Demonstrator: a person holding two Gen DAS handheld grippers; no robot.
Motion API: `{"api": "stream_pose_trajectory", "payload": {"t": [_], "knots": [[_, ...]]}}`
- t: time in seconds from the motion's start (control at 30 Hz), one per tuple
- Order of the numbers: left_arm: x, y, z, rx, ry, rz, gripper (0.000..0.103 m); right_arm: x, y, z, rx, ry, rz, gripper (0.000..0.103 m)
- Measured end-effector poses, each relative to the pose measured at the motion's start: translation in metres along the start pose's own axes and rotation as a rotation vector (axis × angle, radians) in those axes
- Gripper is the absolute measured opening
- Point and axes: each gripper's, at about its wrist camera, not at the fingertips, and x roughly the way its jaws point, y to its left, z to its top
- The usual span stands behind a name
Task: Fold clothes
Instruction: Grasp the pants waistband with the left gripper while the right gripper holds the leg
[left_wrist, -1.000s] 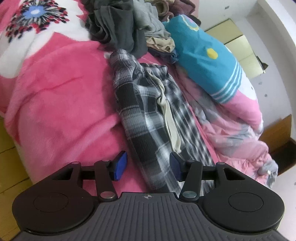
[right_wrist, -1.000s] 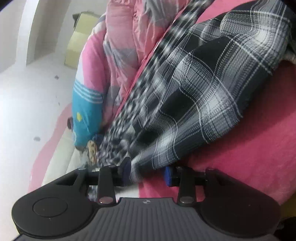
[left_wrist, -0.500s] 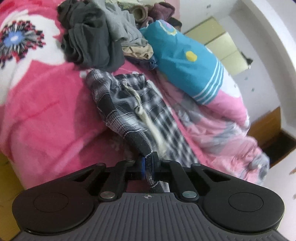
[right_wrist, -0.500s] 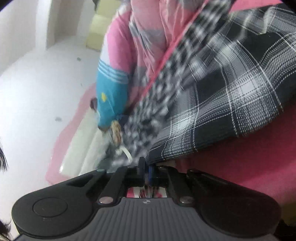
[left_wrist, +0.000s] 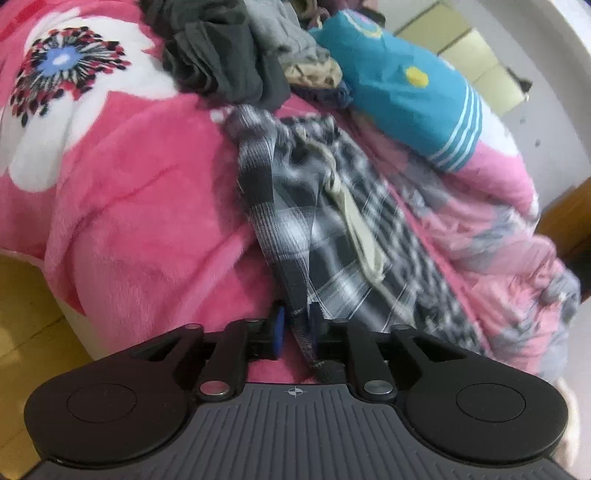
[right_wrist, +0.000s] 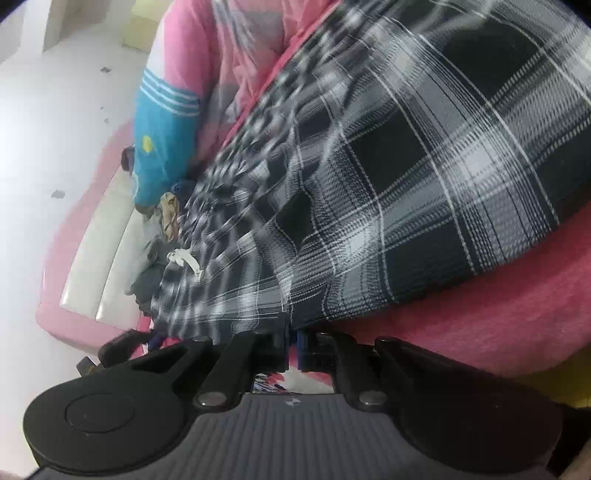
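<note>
there, plaid trousers (right_wrist: 406, 166) pinched in right gripper (right_wrist: 293, 341), left gripper (left_wrist: 295, 332) opening.

Woven plaid cloth trousers (left_wrist: 295, 229) lie on a fuzzy pink fleece blanket (left_wrist: 129, 206), beside a smooth quilt (left_wrist: 498, 229).

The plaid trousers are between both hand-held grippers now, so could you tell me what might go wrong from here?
1. The left hand-held gripper is opening with only a thin edge of the plaid trousers between its jaws; that edge could slip free.
2. The right hand-held gripper pinches just the hem, so a pull may bunch the cloth.
3. The drawstring hangs loose and might get folded inside.
</note>
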Motion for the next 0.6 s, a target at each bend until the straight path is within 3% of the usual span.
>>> {"api": "stream_pose_trajectory", "payload": {"t": [0.07, 0.3, 0.33, 0.37, 0.4, 0.43, 0.6], "knots": [[-0.001, 0.005, 0.010, -0.034, -0.031, -0.001, 0.043, 0.000, 0.000, -0.001, -0.001, 0.002, 0.003, 0.005], [0.037, 0.010, 0.065, -0.073, -0.090, 0.073, 0.047, 0.004, 0.000, -0.001, 0.022, 0.001, 0.005, 0.005], [0.043, 0.008, 0.072, -0.060, -0.099, 0.091, 0.043, 0.004, 0.001, -0.001, 0.020, -0.003, 0.003, 0.005], [0.049, 0.005, 0.078, -0.042, -0.103, 0.107, 0.020, 0.004, 0.002, -0.002, 0.018, -0.007, 0.000, 0.005], [0.052, 0.000, 0.081, -0.021, -0.105, 0.125, 0.007, 0.003, 0.003, -0.003, 0.014, -0.011, -0.004, 0.005], [0.052, -0.005, 0.084, -0.001, -0.111, 0.144, 0.003, 0.002, 0.005, -0.004, 0.001, -0.016, -0.004, 0.005], [0.047, -0.015, 0.089, 0.047, -0.166, 0.204, 0.003, 0.001, 0.018, -0.007, -0.078, -0.005, -0.013, 0.004]]}}
